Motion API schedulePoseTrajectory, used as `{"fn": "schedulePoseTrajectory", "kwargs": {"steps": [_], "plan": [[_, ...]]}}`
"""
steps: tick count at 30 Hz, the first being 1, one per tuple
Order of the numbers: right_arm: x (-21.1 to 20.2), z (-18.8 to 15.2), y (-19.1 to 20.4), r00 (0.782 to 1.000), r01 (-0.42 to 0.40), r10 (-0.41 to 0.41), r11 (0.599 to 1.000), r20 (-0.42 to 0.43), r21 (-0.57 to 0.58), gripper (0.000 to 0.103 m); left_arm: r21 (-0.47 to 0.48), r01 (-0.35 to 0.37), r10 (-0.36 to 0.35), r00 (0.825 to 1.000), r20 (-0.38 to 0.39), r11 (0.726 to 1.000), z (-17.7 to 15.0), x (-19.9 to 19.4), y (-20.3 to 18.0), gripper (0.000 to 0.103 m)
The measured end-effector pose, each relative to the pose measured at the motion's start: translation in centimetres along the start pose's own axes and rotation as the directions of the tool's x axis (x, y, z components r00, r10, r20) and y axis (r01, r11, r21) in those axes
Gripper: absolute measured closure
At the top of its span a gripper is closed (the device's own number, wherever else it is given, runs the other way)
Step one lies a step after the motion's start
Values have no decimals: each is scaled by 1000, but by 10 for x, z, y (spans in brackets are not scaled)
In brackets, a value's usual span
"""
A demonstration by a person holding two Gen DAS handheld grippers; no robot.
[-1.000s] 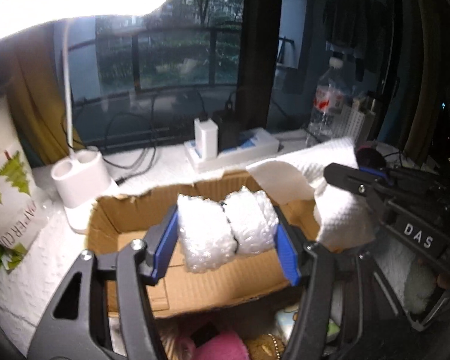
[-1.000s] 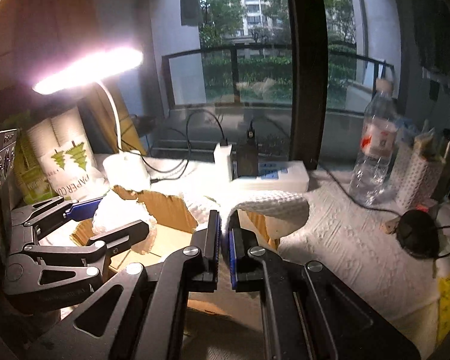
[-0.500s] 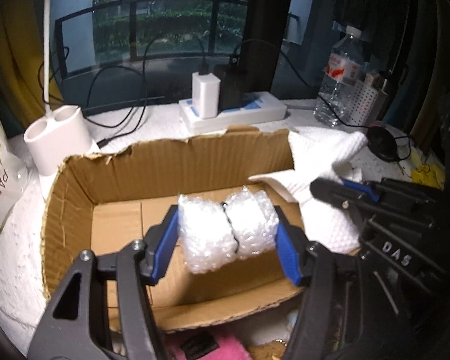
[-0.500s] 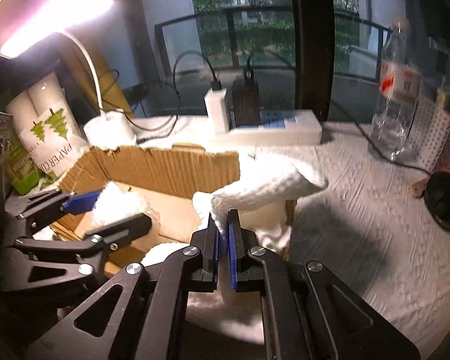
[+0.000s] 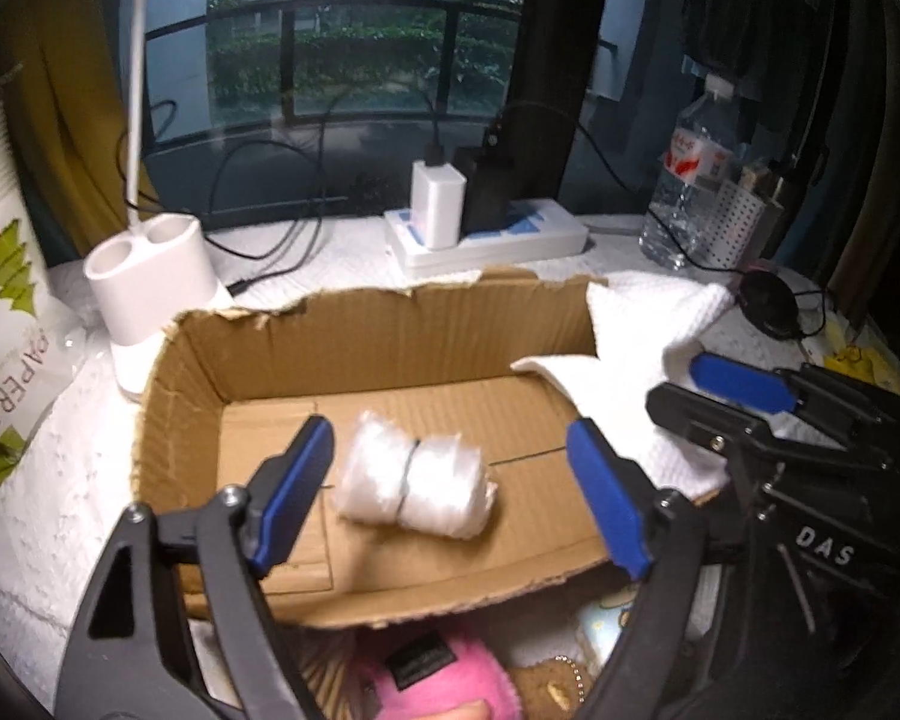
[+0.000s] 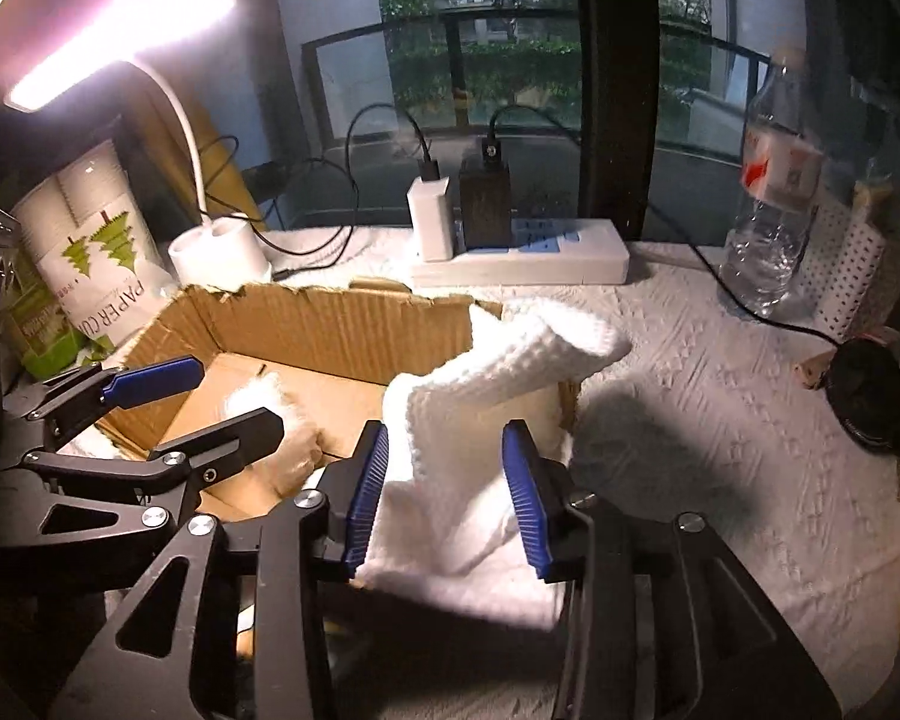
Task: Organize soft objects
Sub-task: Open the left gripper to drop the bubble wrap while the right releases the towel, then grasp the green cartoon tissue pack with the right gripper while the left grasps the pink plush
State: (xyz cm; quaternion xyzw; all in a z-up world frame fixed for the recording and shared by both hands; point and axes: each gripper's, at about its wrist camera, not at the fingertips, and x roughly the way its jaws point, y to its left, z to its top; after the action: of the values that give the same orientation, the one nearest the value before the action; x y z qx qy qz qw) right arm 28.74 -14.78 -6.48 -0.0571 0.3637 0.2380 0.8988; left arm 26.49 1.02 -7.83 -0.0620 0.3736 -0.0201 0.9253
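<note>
Only left view shows pink plush (image 5: 444, 681).

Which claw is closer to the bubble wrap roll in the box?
Left. The left gripper hangs open right around the bubble wrap roll; the right gripper is off beside it, over the white towel at the box's edge.

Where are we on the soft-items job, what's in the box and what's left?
Done: the bubble wrap roll lies on the cardboard box floor, between the left gripper's open jaws. In hand: nothing gripped; the right gripper is open around the white towel, which drapes over the box's right wall, half in. Left: settling the towel inside, then the pink plush and other items below the box's near edge.
</note>
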Motion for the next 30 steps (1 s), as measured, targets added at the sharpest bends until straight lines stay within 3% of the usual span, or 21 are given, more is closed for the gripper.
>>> {"fn": "schedulePoseTrajectory", "kwargs": {"steps": [2, 16, 30], "plan": [[-5, 0, 1, 1000, 1, -1, 1000, 0, 10, 48, 0, -12, 12, 1000, 8, 1000, 1, -8, 0, 20], [-55, -5, 21, 997, 29, -29, 1000, 73, 5, 48, -7, -30, 30, 994, 103, 1000, -7, -71, 1, 19], [-90, -33, 32, 994, 46, -48, 999, 100, 20, 46, -25, -12, 14, 994, 111, 1000, -39, -100, 8, 17]]}}
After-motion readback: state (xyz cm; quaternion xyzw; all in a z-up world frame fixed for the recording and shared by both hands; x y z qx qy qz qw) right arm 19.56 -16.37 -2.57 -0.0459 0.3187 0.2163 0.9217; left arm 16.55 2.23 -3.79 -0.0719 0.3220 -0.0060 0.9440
